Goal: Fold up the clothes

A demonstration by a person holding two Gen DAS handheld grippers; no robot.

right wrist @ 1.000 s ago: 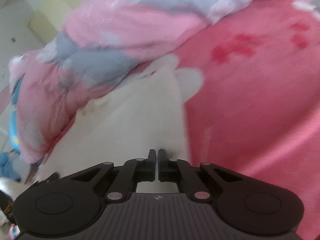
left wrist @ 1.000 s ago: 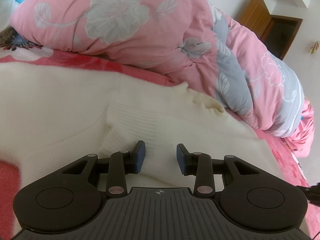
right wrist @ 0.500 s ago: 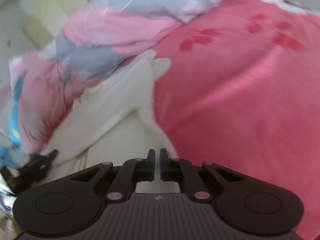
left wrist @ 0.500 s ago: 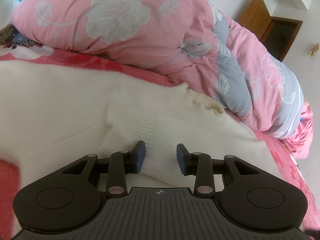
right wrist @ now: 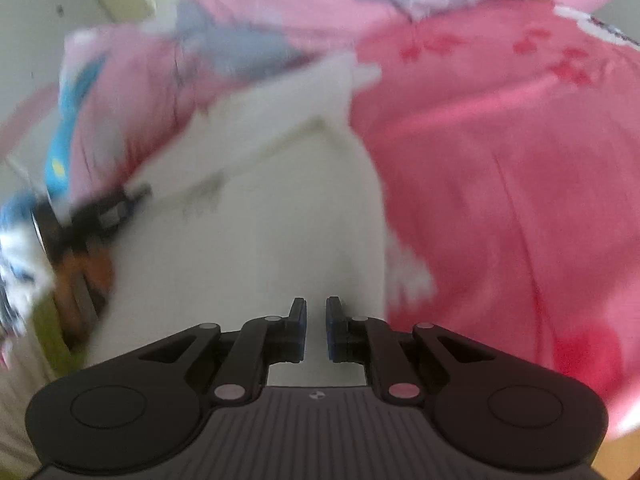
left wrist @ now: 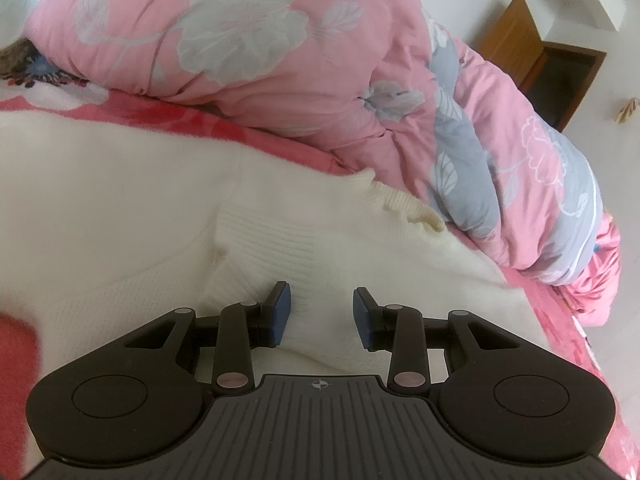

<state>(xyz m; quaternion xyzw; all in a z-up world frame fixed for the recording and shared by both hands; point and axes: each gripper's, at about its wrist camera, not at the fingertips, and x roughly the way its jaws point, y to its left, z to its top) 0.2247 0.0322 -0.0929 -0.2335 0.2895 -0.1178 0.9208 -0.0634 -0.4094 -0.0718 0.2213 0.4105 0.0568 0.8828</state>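
A white knitted sweater (left wrist: 168, 216) lies spread on a pink bed sheet, with a ribbed cuffed sleeve (left wrist: 304, 236) folded over its body. My left gripper (left wrist: 321, 312) is open and hovers low over that sleeve, holding nothing. In the blurred right wrist view the same sweater (right wrist: 256, 240) lies left of centre. My right gripper (right wrist: 316, 330) is above the sweater's near edge, its jaws slightly parted with a narrow gap and nothing between them. The left gripper (right wrist: 108, 210) shows at the far left of that view.
A bulky pink and grey floral quilt (left wrist: 320, 52) is heaped along the far side of the sweater. The pink sheet (right wrist: 500, 184) stretches to the right. A brown wooden door (left wrist: 516, 44) stands at the back right.
My right gripper has swung left over the sweater, and its jaws have parted from shut to a narrow gap. The left gripper has stayed still and open.
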